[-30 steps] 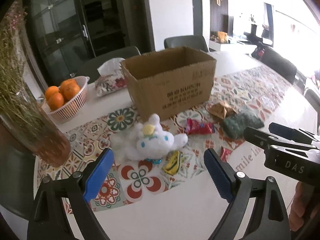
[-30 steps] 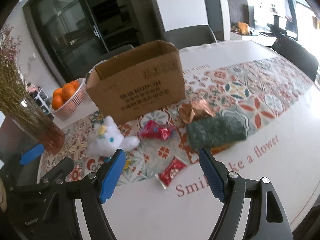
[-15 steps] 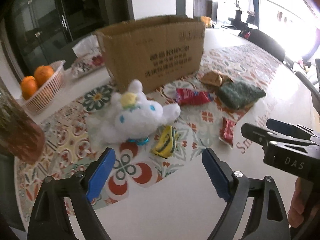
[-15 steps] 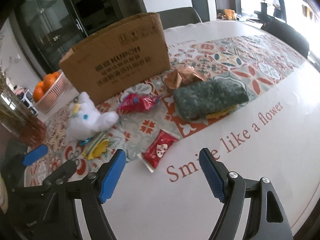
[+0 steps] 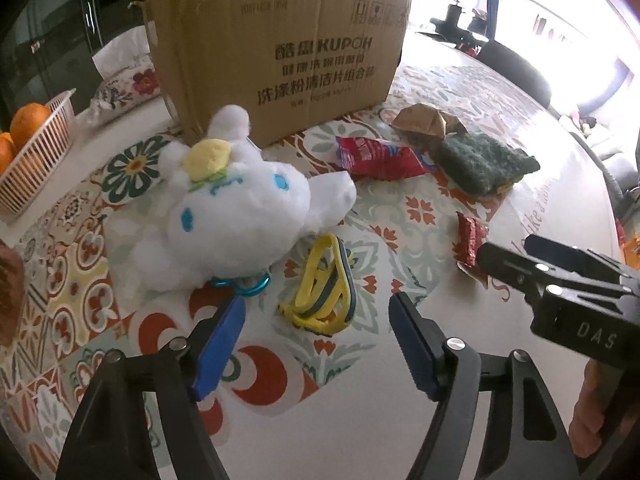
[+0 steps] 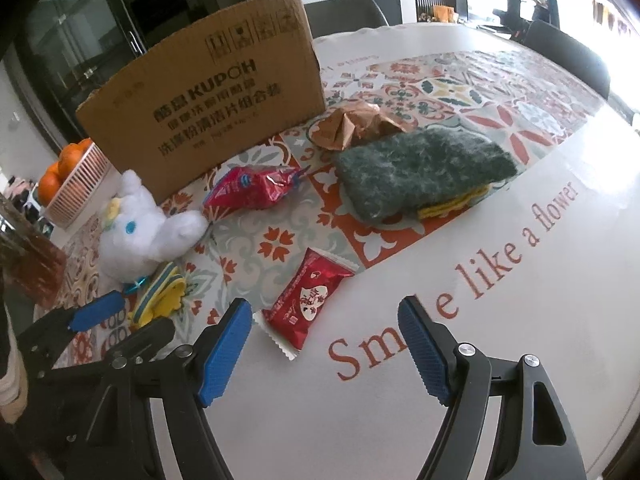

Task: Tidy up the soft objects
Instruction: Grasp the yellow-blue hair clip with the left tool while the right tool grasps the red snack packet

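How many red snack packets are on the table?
2. A big red packet lies in front of the box, beside the plush's ear. A small red packet lies nearer, just ahead of the right gripper. Others may hide behind the box.

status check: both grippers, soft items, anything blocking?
Left gripper empty, jaws closing, nearest the yellow toy. Right gripper open, empty, at the red packet. White plush and green sponge outside the box. Nothing blocking.

A home dining room. A patterned tablecloth (image 6: 460, 92) printed "Smile like a flower" covers the bench, with a basket of oranges (image 5: 28, 152) at the left edge. Dark chairs (image 6: 344, 12) and a glass-doored cabinet (image 6: 80, 40) fill the upper frame.
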{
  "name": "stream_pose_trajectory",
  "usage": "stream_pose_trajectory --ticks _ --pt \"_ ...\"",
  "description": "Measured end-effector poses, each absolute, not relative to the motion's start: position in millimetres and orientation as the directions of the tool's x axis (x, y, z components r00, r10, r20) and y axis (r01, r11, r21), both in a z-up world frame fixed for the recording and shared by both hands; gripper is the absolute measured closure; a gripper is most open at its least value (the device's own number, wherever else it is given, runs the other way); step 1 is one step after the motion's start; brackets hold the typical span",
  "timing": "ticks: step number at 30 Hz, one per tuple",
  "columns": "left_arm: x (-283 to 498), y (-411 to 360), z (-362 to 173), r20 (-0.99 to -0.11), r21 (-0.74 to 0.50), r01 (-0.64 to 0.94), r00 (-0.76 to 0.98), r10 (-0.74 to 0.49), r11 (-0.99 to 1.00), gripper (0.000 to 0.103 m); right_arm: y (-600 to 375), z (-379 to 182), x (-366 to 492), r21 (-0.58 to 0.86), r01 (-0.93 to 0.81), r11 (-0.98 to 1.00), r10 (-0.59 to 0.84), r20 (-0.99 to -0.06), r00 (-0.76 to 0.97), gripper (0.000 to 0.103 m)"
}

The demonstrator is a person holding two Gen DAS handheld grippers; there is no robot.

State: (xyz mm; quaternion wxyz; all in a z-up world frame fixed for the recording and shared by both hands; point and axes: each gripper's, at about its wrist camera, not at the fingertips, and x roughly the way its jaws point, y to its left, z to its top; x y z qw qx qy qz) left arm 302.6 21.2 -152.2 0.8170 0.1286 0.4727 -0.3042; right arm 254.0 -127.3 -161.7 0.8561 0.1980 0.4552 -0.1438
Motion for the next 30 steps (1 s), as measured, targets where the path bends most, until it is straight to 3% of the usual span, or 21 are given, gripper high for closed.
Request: stream_pose_trajectory --ticks 9,20,25,30 --pt "310.6 18.6 -162.1 -0.855 -0.107 0.615 0.344 -0.388 0.781 0.038 -131.9 -170.1 261.9 0.224 0.431 0.874 -0.050 -0.841 0.539 0.026" --pt "315.7 12.2 -165.2 -0.854 -0.149 0.596 0.324 -0.406 0.789 0.058 -131.9 -175.4 269.2 0.241 0.428 0.871 -0.035 -0.839 0.543 0.029" --pt "316.2 12.2 -164.5 -0.857 -0.154 0.587 0.321 -0.403 0.795 0.060 -127.3 -175.4 272.1 0.199 0.409 0.891 -0.058 -0.842 0.536 0.037" --pt "314.3 7.1 -165.2 -0.858 -0.125 0.577 0.345 -0.380 0.807 0.059 -131.0 -174.4 273.5 0.170 0.393 0.904 -0.071 -0.845 0.529 0.054"
